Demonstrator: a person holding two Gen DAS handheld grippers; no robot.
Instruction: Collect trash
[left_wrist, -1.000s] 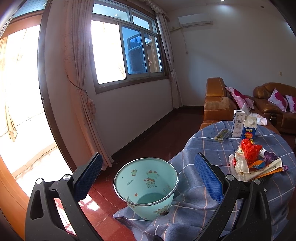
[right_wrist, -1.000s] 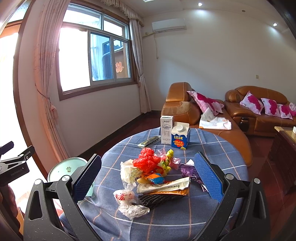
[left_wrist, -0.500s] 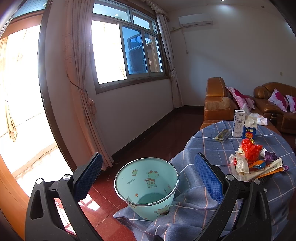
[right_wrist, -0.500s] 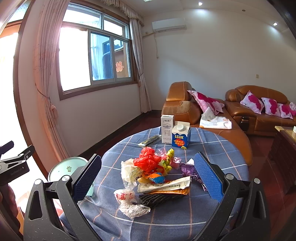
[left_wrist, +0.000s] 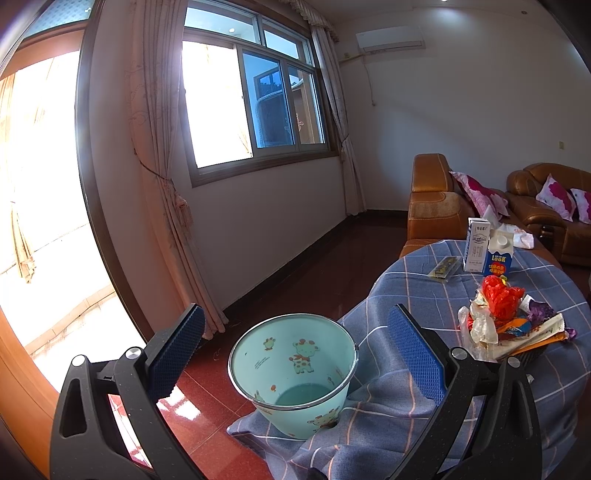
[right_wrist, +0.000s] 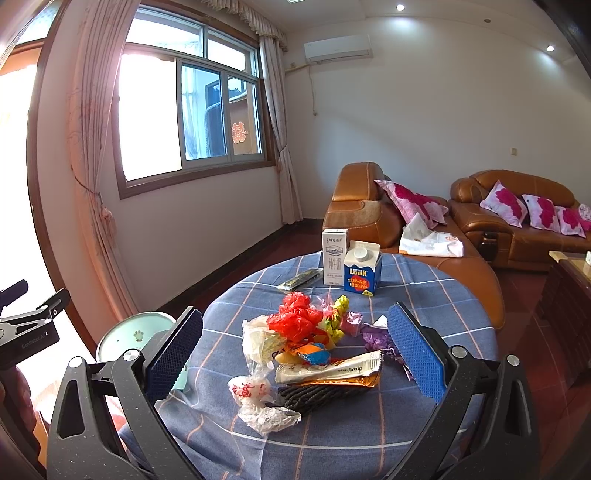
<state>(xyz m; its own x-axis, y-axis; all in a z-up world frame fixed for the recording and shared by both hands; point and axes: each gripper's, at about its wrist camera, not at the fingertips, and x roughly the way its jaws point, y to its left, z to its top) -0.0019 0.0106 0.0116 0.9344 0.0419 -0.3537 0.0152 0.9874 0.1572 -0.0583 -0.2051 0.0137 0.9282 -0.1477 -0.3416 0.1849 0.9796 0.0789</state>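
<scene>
While both tools hang spread wide and grasp nothing, the left gripper frames a pale blue bucket that stands on the floor against the draped blue checked tablecloth. The right gripper faces the heap of trash on the round table: a red plastic bag, crumpled clear wrappers, a long white packet. Two milk cartons stand upright beyond the heap.

Left wrist faces bin; right, table; overlapping.
</scene>
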